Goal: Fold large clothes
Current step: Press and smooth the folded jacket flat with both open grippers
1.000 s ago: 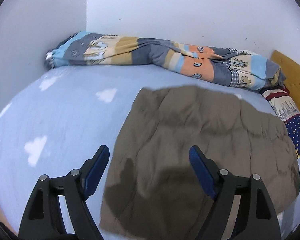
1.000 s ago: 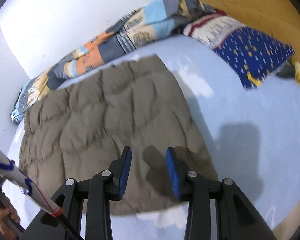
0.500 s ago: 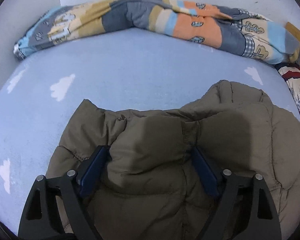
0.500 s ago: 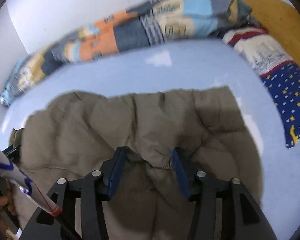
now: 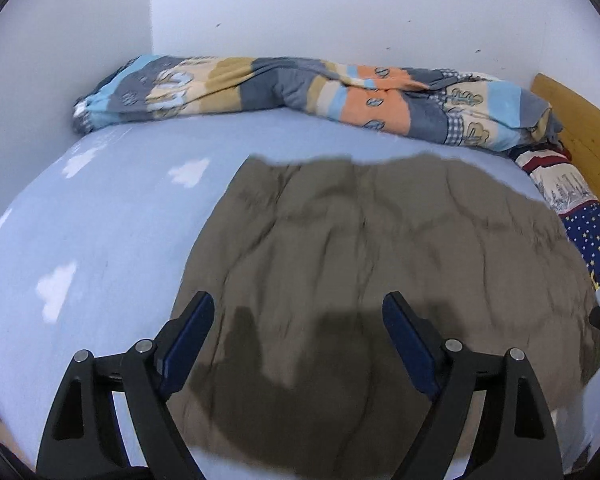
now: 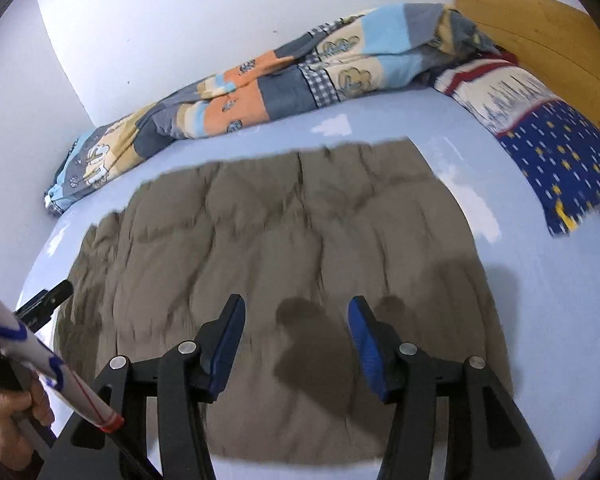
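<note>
Brown padded jacket lies flat on the bed, ready for its next fold; my left tool gapes empty above it, my right tool has just been opening, nothing between its pads.

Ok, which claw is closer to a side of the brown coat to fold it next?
Probably left: the left claw hangs open at the brown coat's left edge. The right claw, empty jaws just opening, sits further in from the right edge.

left wrist: above bed's near-left, facing far wall | right wrist: near-right | shared: brown jacket
</note>
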Demonstrator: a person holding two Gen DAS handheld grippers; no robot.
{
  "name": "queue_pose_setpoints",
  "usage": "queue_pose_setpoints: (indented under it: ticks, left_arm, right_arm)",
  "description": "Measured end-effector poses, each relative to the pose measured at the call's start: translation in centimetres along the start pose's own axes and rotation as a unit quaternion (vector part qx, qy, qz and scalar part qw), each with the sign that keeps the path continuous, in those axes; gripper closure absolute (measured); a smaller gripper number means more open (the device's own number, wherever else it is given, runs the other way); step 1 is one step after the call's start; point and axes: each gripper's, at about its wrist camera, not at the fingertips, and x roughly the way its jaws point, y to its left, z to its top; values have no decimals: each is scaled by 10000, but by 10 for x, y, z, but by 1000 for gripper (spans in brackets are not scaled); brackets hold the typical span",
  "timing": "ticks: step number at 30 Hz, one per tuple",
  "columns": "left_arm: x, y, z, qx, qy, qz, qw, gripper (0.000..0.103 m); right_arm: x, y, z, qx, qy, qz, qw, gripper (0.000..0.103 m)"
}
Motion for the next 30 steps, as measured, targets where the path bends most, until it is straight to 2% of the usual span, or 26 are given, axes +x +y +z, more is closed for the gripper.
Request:
queue_pose_setpoints:
  ticks: [5, 7, 11, 15, 20, 24, 30]
  left_arm:
    - [-4, -2, -36, 202, 58, 289, 9994, 17]
    - [11, -3, -46, 217, 335, 274, 9988, 17]
    - [9, -5, -59, 286, 162, 410, 9986, 17]
    - [-3, -6, -65, 243, 32, 358, 9991, 17]
    - [-18, -8, -76, 166, -94, 244, 9995, 17]
    - [-24, -20, -77, 415, -329, 270, 9982, 17]
    - [-14, -24, -78, 442, -263, 191, 9985, 17]
  right_arm:
    - [-12, 0, -44, -78, 153, -152, 9997, 45]
    - [-5, 0, -58, -43, 310, -211, 9993, 45]
    - [16, -1, -69, -142, 514, -269, 9982, 44]
    - [11, 5, -73, -328, 325, -383, 9982, 44]
    - [-15, 14, -79, -356, -125, -278, 9989, 43]
    - [-22, 31, -79, -602, -450, -278, 9968, 43]
    - [-6, 57, -81, -953, -368, -178, 9946, 43]
